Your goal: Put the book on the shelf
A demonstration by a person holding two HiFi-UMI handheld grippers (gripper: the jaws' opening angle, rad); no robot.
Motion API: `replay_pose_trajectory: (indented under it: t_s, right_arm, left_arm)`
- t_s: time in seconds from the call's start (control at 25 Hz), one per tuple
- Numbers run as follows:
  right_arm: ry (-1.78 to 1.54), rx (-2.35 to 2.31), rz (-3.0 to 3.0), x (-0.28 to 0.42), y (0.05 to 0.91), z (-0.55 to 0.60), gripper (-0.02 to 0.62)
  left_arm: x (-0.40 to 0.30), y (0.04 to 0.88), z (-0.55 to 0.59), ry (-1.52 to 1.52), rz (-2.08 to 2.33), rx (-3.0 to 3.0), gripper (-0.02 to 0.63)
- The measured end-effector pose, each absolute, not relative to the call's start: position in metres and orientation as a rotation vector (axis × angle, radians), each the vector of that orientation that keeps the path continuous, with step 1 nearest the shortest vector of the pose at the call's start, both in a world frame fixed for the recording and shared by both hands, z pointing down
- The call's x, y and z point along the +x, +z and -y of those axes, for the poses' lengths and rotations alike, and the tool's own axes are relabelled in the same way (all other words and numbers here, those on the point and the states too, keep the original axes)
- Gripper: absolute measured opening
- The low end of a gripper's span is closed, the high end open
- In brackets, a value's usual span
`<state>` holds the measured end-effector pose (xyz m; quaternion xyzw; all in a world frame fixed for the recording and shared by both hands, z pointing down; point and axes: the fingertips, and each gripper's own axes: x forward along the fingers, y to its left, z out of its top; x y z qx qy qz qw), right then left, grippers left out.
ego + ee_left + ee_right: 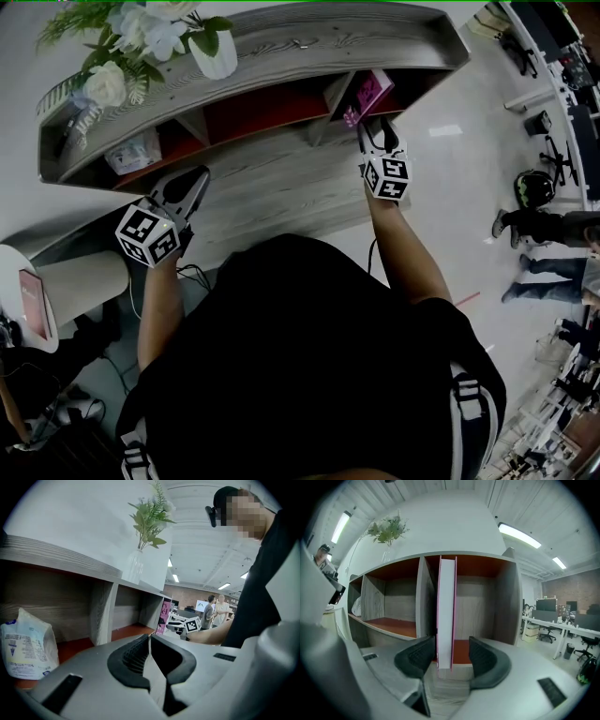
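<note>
Straddled the book (446, 611) with the right gripper (451, 652), jaws parted, gap showing at the right pad. Found it upright, long axis vertical, edge-on, at the front of the right-hand compartment of the shelf (506, 602). Held the left gripper (150, 641) closed, empty, well away leftward.

Bag (26, 644) print too small; book (367, 94) partly under shelf top (281, 47).

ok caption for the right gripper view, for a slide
Open right gripper around the pink book standing upright in the shelf
</note>
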<state>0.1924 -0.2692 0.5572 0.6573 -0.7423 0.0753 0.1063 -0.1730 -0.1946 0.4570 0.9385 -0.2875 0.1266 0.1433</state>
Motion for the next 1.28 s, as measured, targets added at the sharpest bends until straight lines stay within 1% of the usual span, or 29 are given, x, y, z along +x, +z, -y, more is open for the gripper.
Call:
replay_pose_trajectory:
  t_s: [0.36, 0.72, 0.92, 1.28]
  right_arm:
    - [0.193, 1.943, 2.208, 0.196, 0.544, 0.254, 0.229]
    - [0.18, 1.923, 2.248, 0.193, 0.534, 0.238, 0.169]
    - [0.17, 1.909, 2.28, 0.187, 0.527, 0.233, 0.156]
    - [0.14, 1.906, 2.327, 0.176, 0.504, 0.227, 0.11]
  left_arm:
    - [-0.167, 0.456, 0.19, 0.374, 0.793, 2.718, 0.034]
    - [-0.152, 0.453, 0.186, 0.369, 0.757, 2.732, 0.034]
    - [-0.147, 0.457, 0.184, 0.376, 0.746, 2.727, 0.034]
    - [-0.143, 0.458, 0.18, 0.377, 0.733, 2.732, 0.034]
